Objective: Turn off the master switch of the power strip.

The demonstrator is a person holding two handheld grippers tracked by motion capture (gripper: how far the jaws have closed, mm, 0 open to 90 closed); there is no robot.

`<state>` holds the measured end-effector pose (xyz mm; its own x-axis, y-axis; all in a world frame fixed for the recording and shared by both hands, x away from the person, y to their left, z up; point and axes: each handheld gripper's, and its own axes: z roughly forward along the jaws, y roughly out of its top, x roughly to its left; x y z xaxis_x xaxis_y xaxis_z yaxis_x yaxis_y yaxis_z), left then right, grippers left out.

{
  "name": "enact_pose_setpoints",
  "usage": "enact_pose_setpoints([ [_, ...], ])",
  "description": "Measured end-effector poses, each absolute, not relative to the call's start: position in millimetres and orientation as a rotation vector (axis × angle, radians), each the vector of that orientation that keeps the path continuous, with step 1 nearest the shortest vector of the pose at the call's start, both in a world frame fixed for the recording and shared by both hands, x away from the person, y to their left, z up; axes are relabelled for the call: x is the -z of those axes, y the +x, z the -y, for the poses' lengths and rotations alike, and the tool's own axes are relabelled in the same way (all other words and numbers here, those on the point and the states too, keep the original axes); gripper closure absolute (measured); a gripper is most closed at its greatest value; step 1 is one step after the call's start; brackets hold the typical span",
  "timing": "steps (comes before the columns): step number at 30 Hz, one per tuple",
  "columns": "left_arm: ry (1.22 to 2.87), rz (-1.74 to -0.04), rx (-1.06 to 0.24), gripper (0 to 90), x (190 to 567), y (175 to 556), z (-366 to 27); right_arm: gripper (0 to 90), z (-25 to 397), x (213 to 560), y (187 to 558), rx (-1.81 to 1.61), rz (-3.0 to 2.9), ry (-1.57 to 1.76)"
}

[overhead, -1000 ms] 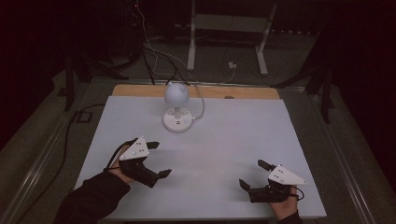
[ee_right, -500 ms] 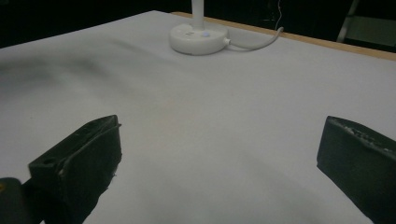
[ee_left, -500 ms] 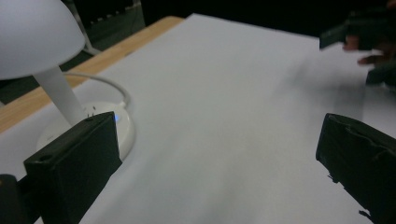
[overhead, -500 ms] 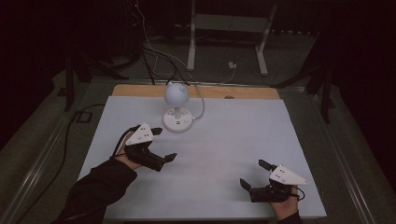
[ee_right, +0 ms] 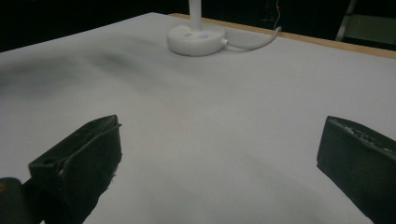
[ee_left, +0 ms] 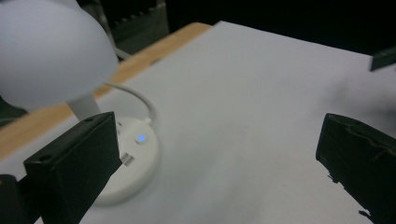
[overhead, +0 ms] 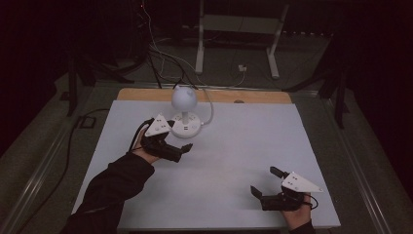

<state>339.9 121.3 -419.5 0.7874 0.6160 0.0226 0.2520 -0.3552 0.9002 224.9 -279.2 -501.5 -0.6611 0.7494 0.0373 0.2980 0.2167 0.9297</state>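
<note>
Upright on the white rectangular table top (overhead: 243, 161), toward 12 o'clock from the table's middle, stands a small white desk lamp with a globe-shaped shade and a round flat base (overhead: 185, 113). Its long axis runs vertical: a short white stem lifts the shade (ee_left: 46, 51) straight above the base (ee_left: 133, 154). A white cable (overhead: 210, 113) leaves the base toward 3 o'clock and curves back toward 12 o'clock over the bare wooden strip (overhead: 263, 96) at the table's far edge. On the base, in the left gripper view, a tiny blue light (ee_left: 140, 138) glows, and beside it is a small socket-like slot.

The left gripper (overhead: 181, 149), black with a grey three-cornered plate on top, is held just at 7 o'clock from the lamp base, its jaws spread wide with nothing between them and pointing toward 3 o'clock. In its own view the lamp base sits close behind one jaw; whether they touch I cannot tell.

The right gripper (overhead: 264, 183) hovers near the table's 5 o'clock corner, jaws likewise wide apart and empty, pointing toward 9 o'clock.

Compared with half a second ago, the left hand (overhead: 146, 146) has carried its gripper farther toward 12 o'clock, closer to the lamp, while the right gripper has kept its place.
</note>
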Motion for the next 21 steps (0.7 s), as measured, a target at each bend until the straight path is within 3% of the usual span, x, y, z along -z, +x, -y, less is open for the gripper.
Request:
enact_pose_setpoints([
  [21,1.812,-0.895,-0.501,0.2,438,380,-83,0.0,279,502,226,-1.457,-2.083,0.972],
])
